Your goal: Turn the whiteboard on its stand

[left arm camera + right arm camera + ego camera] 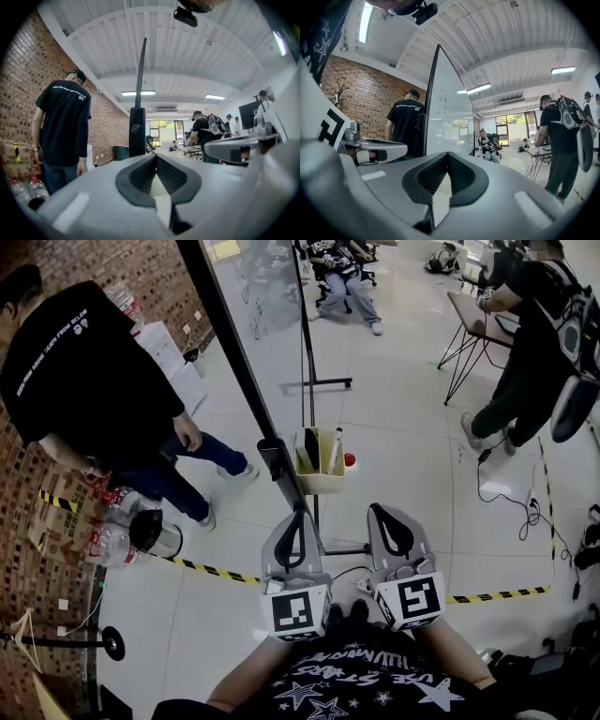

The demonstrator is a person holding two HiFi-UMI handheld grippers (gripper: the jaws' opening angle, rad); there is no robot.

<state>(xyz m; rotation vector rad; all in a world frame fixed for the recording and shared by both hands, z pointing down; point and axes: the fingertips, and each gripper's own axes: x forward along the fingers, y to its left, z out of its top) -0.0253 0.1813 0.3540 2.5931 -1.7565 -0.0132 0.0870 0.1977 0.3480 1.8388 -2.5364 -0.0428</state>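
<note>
The whiteboard (258, 324) stands edge-on ahead of me, its black frame running diagonally down to a black clamp (279, 465) on the stand. A beige tray (321, 482) with markers hangs beside it. My left gripper (300, 515) is shut and empty, its tip just below the clamp. My right gripper (381, 512) is shut and empty a little to the right, clear of the board. In the left gripper view the board is a thin dark edge (140, 70) beyond the left gripper (155, 157). The right gripper view shows the board's glossy face (450, 112) beyond the right gripper (448, 154).
A person in black (84, 381) stands close on the left of the board, near water bottles (112, 521). Another person with a backpack (534, 343) stands at a table (478, 320) on the right. Striped tape (216, 570) crosses the floor, and a cable (506, 502) lies at right.
</note>
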